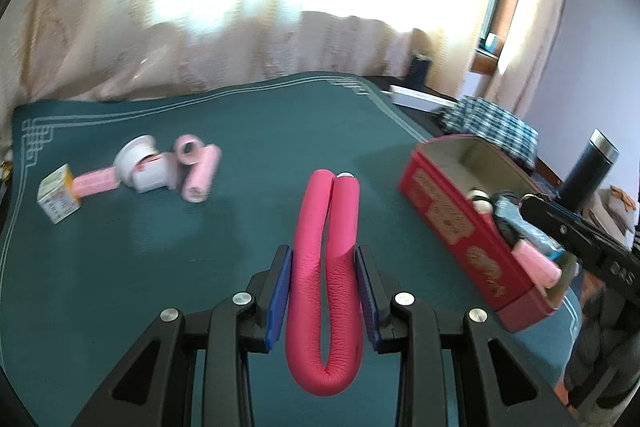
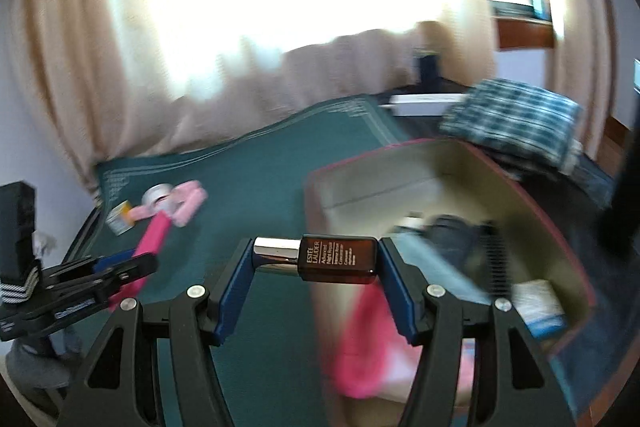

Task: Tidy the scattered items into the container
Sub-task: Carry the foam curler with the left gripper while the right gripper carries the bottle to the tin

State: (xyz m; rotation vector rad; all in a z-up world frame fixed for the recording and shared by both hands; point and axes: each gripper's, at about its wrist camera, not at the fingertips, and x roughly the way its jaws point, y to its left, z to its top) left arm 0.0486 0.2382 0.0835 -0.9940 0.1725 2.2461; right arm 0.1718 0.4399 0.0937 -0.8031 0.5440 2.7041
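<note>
My left gripper (image 1: pixel 324 267) is shut on a folded hot-pink foam roller (image 1: pixel 325 291), held above the green mat (image 1: pixel 240 131). My right gripper (image 2: pixel 316 261) is shut on a small brown bottle with a silver cap (image 2: pixel 336 259), lying crosswise between its pads at the near edge of the red box. The red open-topped box (image 1: pixel 452 211) stands on the mat's right side and holds several items. At the mat's far left lie two pale pink rollers (image 1: pixel 198 167), a white jar on its side (image 1: pixel 140 165) and a small carton (image 1: pixel 58 199).
A checked cloth (image 1: pixel 492 123) lies behind the box, and a dark flask (image 1: pixel 588 167) stands to its right. Curtains hang along the mat's far edge. The right gripper's black body (image 1: pixel 580 239) shows over the box in the left wrist view.
</note>
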